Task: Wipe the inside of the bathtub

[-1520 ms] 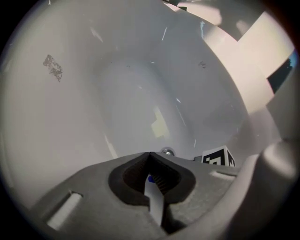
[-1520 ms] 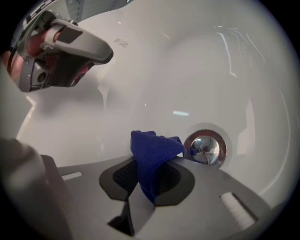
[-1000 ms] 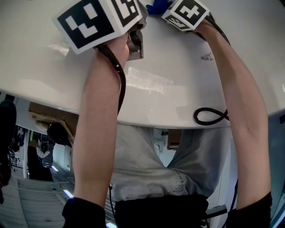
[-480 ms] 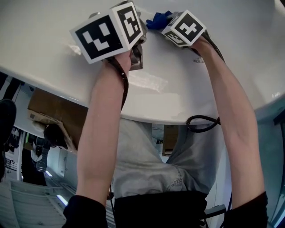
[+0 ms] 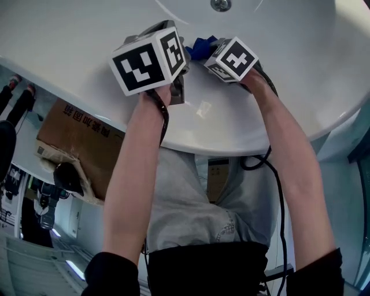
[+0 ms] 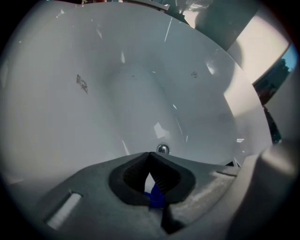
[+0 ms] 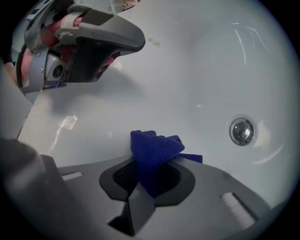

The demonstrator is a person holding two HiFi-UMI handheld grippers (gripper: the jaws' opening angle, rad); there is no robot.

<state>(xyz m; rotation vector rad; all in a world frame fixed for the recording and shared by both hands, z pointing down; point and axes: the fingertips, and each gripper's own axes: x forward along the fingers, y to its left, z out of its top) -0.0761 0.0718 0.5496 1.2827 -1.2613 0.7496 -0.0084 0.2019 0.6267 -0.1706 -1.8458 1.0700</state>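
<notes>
The white bathtub [image 5: 75, 34] fills the upper head view, and both arms reach over its rim. My right gripper [image 7: 151, 171] is shut on a bunched blue cloth [image 7: 154, 149], which lies against the tub's inner wall; the same cloth [image 5: 200, 46] shows between the two marker cubes. My left gripper [image 6: 149, 157] is shut with its jaw tips meeting. A small blue sliver shows in the gap behind its tips, and I cannot tell what it is. From the right gripper view the left gripper [image 7: 133, 41] sits up and left of the cloth, apart from it.
The chrome drain [image 7: 242, 131] lies right of the cloth on the tub floor, and this drain [image 5: 220, 4] sits just beyond the grippers. A black cable [image 5: 272, 173] hangs over the tub rim [image 5: 231, 141]. A cardboard box [image 5: 81, 139] stands outside the tub at the left.
Both grippers and the cloth now sit farther from the rim and lower in the head view. The drain has come into view at the top.
</notes>
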